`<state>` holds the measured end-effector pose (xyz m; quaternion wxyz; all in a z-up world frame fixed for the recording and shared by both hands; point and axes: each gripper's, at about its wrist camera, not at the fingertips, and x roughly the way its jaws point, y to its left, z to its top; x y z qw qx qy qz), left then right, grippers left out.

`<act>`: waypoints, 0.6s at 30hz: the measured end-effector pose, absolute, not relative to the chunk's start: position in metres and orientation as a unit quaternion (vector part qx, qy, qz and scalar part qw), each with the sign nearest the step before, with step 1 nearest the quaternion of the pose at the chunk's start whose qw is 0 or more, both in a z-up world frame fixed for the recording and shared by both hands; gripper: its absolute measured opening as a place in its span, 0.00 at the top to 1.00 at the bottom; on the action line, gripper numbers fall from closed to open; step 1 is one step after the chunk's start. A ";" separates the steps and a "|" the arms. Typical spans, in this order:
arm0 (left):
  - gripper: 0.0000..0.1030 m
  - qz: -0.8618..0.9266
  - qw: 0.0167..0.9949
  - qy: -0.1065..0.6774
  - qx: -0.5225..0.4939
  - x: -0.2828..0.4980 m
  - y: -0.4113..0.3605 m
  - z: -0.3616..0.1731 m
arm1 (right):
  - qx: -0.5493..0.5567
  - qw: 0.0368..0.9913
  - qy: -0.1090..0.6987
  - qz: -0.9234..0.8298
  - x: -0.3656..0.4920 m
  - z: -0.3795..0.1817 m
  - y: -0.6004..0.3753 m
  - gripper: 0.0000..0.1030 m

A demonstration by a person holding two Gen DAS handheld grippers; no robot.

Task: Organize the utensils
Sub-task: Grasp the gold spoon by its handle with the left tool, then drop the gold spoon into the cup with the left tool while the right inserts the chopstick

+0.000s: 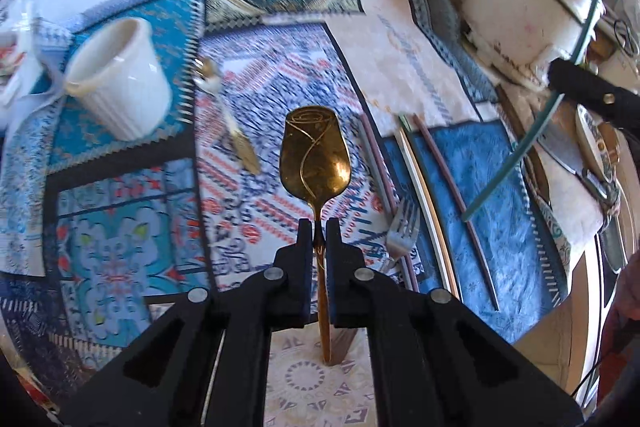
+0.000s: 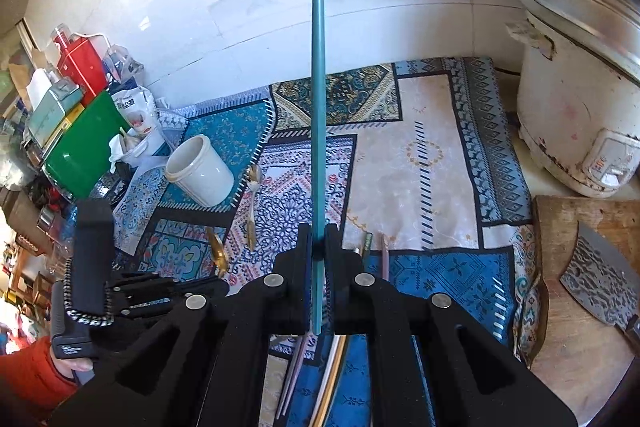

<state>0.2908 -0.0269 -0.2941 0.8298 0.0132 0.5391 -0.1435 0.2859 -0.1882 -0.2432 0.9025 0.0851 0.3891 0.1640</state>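
The gold spoon (image 1: pixel 315 151) has a squared bowl engraved with a curling rose line and a thin gold handle; it is lifted above the patterned blue cloth (image 1: pixel 120 235), to the right of the white ribbed cup (image 1: pixel 120 83). The left gripper (image 1: pixel 319 239) has its jaws drawn narrow, pinching the spoon's neck just under the bowl, with the handle running back between them. A second, smaller spoon (image 1: pixel 228 115) lies on the cloth just right of the cup. Farther right of the cup lie a silver fork (image 1: pixel 402 233) and several loose chopsticks (image 1: pixel 456 203).

The teal chopstick (image 2: pixel 319 87) is a slim, straight, plain stick, held up off the surface and pointing toward the tiled wall, right of the white cup (image 2: pixel 202 171) in the right wrist view. The right gripper (image 2: pixel 319 245) has its jaws nearly together, clamped on the stick's lower part. No writing on the utensils can be read.
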 end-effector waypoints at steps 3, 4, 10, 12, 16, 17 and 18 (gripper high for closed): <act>0.96 -0.132 0.842 0.522 0.007 0.286 -0.012 -0.280 | 0.078 0.903 0.385 0.176 0.291 -0.239 -0.178 0.95; 0.96 -0.128 0.846 0.517 0.006 0.285 -0.008 -0.276 | 0.075 0.903 0.383 0.180 0.293 -0.238 -0.174 0.95; 0.96 -0.104 0.864 0.492 -0.015 0.283 0.023 -0.254 | 0.064 0.902 0.375 0.204 0.304 -0.230 -0.149 0.95; 0.96 -0.095 0.871 0.482 -0.018 0.284 0.033 -0.245 | 0.059 0.902 0.372 0.212 0.308 -0.227 -0.141 0.95; 0.96 -0.080 0.883 0.462 -0.024 0.291 0.049 -0.230 | 0.049 0.902 0.364 0.227 0.316 -0.221 -0.121 0.95; 0.96 -0.077 0.887 0.455 -0.026 0.294 0.055 -0.225 | 0.047 0.902 0.360 0.232 0.319 -0.218 -0.116 0.95; 0.96 -0.074 0.890 0.450 -0.028 0.297 0.059 -0.221 | 0.045 0.903 0.357 0.235 0.322 -0.217 -0.111 0.95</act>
